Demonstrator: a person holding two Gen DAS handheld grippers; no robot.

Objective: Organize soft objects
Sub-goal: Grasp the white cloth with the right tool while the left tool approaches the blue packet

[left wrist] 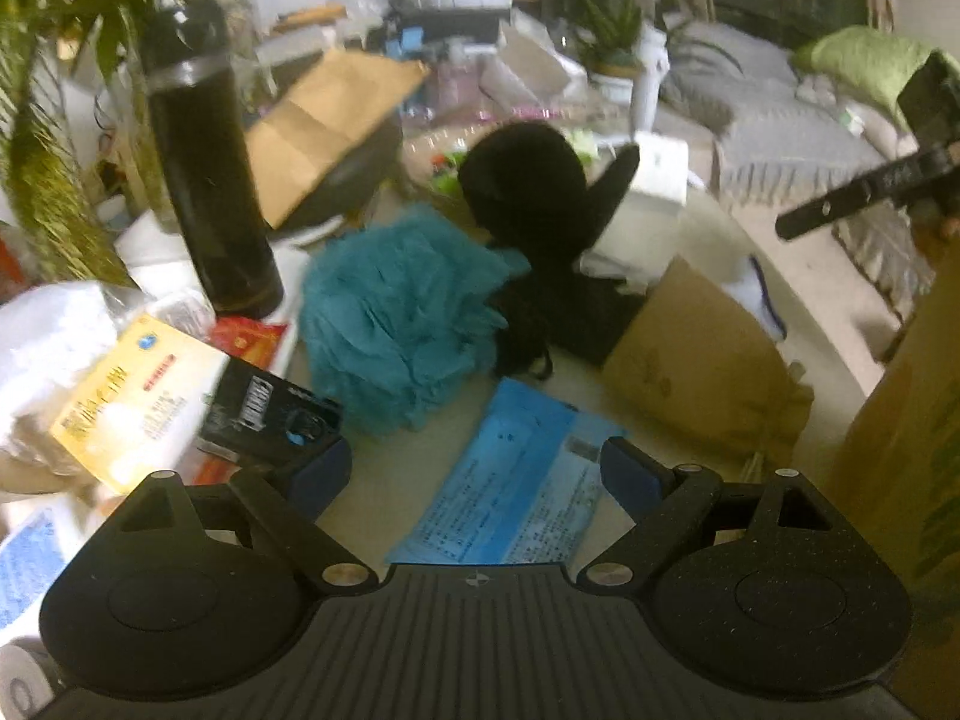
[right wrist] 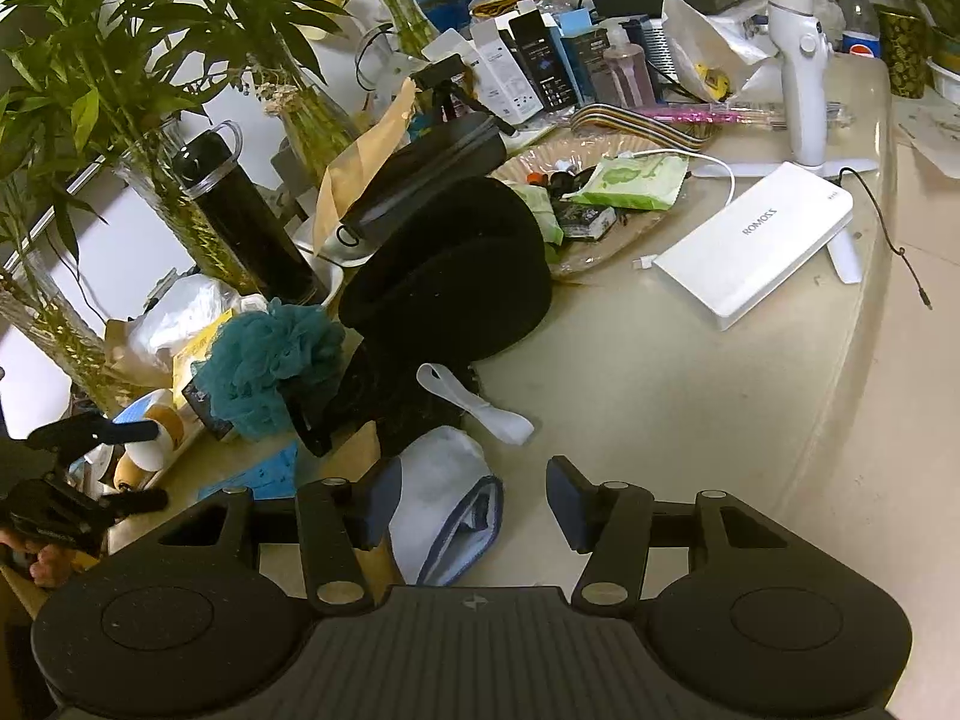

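Observation:
A teal mesh bath pouf lies mid-table against a black neck pillow. My left gripper hovers open over a blue leaflet, short of the pouf, with nothing between its fingers. In the right wrist view a rolled white and blue cloth lies on the table between the fingers of my right gripper. The left pad is next to the cloth and the right pad stands clear of it. The pouf and the pillow sit beyond, with a white strap in front. The left gripper shows at the far left.
A tall black bottle and vases of bamboo stand at the left. A brown paper bag and a cardboard box are on the right. A white power bank, a tray of wipes and a white gimbal crowd the far side.

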